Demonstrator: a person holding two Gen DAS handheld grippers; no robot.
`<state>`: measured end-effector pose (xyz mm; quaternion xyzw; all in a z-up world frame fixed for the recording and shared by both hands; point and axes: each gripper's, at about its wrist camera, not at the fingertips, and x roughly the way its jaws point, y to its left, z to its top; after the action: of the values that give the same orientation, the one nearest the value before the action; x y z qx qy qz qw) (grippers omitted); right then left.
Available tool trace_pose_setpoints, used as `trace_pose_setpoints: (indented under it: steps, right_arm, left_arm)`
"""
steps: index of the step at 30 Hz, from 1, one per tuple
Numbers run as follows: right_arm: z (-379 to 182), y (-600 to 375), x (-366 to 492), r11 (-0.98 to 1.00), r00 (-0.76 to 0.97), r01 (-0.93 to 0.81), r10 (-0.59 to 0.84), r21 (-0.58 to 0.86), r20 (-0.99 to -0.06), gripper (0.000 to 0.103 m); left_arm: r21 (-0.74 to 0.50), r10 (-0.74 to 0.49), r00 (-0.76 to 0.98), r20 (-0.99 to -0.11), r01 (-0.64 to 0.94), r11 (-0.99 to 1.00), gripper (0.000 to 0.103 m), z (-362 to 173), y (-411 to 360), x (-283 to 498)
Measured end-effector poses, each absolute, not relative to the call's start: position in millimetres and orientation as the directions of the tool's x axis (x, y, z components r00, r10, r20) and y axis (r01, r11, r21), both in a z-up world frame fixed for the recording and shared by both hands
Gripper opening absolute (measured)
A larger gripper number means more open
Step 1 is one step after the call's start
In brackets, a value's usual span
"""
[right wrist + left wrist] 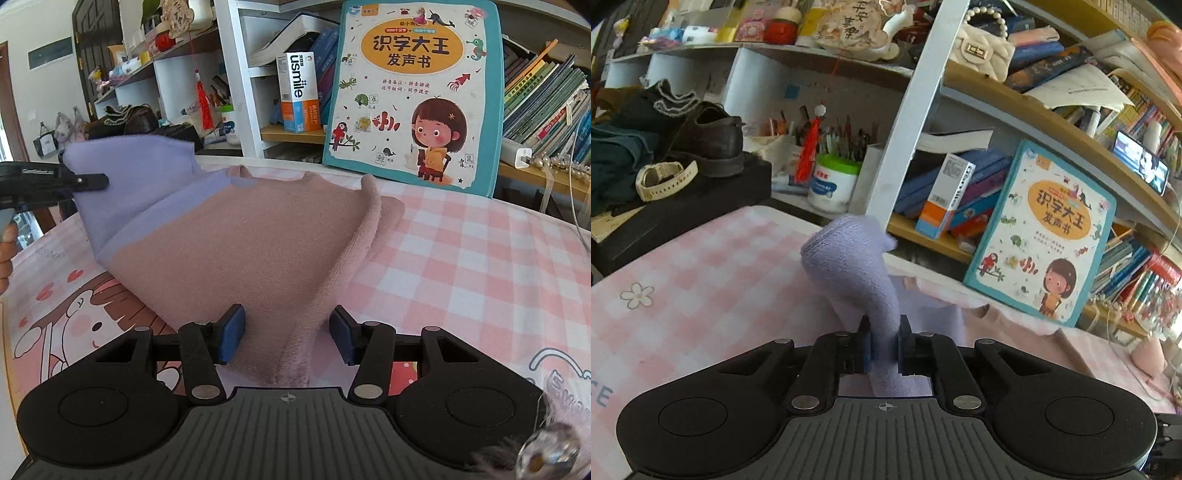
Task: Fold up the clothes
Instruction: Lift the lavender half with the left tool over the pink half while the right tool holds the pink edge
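1. Left wrist view, left side: a dark leather shoe (714, 142) and a cream wristwatch (665, 180) sit on a black box (683, 214) in the upper left of the frame, with a pink checked tablecloth (683, 288) spreading below them.
2. Left wrist view, centre: the left gripper (884, 341) is clenched on a lilac part of the sweater (857, 266); its blue pads press the knit from both sides, and the fabric rises above the jaws as a rounded lobe.
3. Left wrist view, right side: a children's picture book (1039, 240) with a teal border leans against the bookshelf (1015, 122), right of centre; a white quilted handbag (984, 51) sits on an upper shelf.
4. Right wrist view, left edge: the left gripper (99, 181) enters as a black arm at mid-height, gripping the lilac sleeve (129, 177) lifted off the table; part of a hand (5, 251) shows below it.
5. Right wrist view, centre: the sweater (258, 240), dusty pink with the lilac section at its left, lies on the tablecloth (461, 258) and fills the middle of the frame.
6. Right wrist view, lower centre: the right gripper (286, 338) stands with its jaws apart and a raised ridge of pink knit between them. Whether the pads press the fabric cannot be told.
7. Right wrist view, upper right: the same picture book (413, 92) stands upright behind the table.
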<state>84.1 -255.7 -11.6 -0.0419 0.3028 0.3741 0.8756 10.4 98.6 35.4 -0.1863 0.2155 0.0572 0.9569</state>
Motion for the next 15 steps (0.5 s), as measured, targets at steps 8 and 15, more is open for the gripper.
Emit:
trace_pose_setpoints:
  steps: [8,15]
  right_arm:
    - [-11.0,-255.7,84.5,0.717,0.537,-0.68,0.63,0.155,-0.561,0.048]
    - [-5.4,-268.6,84.7,0.734,0.553,-0.653,0.631,0.187,-0.543,0.05]
  left_arm:
    - [-0.52,0.037,0.868,-0.496,-0.331,0.787,0.02,-2.1,130.6,19.5]
    - [-0.619,0.02,0.867,-0.498,-0.372,0.692,0.031,-17.4,143.1,25.1]
